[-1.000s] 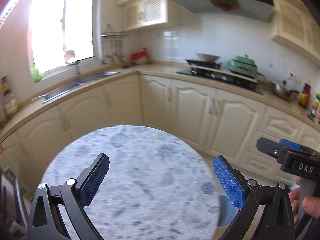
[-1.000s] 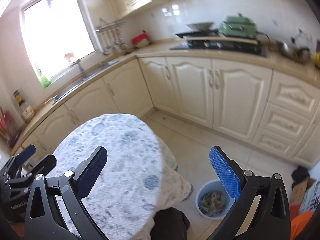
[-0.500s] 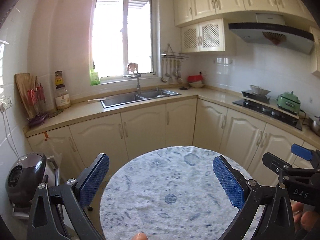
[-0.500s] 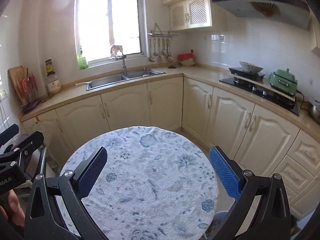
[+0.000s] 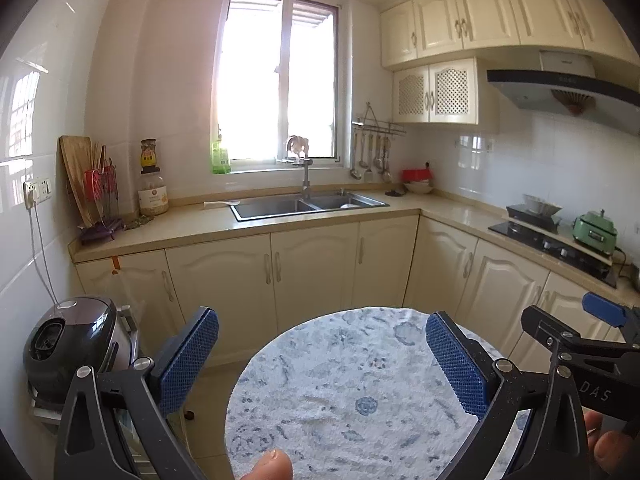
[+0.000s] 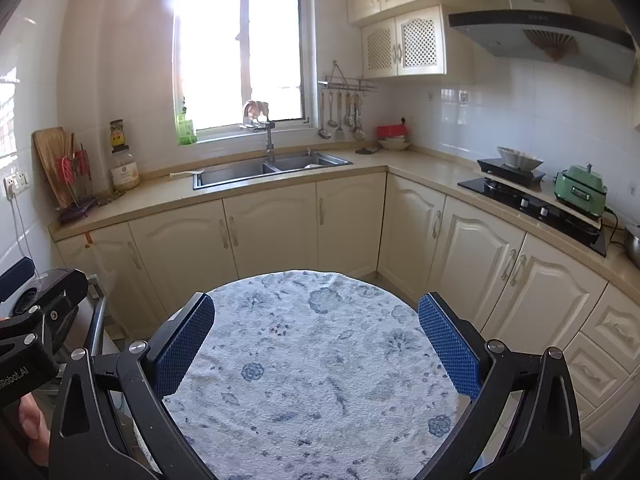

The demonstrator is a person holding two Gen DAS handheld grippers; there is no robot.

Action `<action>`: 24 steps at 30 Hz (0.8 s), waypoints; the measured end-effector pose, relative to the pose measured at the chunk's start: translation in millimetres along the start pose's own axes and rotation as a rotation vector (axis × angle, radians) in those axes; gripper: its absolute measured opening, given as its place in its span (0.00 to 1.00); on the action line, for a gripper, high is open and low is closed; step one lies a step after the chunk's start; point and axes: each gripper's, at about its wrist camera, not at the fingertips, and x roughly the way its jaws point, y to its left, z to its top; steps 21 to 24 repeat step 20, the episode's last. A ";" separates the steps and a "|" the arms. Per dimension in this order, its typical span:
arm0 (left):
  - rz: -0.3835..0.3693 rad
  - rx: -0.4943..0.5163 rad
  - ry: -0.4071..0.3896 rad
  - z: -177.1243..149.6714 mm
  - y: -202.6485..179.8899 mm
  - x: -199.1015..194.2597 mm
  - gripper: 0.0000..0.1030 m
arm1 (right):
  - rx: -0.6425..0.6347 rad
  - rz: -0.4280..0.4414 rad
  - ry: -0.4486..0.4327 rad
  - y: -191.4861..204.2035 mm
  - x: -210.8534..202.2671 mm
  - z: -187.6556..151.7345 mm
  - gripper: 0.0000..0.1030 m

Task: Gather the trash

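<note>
A: Both the left claw (image 5: 320, 364) and right claw (image 6: 316, 344) hang spread apart, empty, above the round desk (image 6: 304, 360). Any trash?

B: None visible there. Risk: groping blindly and snagging the patterned cloth (image 5: 352, 380) instead.

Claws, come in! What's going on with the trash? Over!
Left claw open, empty. Right claw open, empty. No trash in view on the round table. Nothing blocking either claw.
</note>
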 end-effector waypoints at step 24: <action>-0.022 -0.002 -0.008 -2.2 0.6 10.6 0.99 | 0.007 0.008 0.002 -4.3 -3.1 0.1 1.00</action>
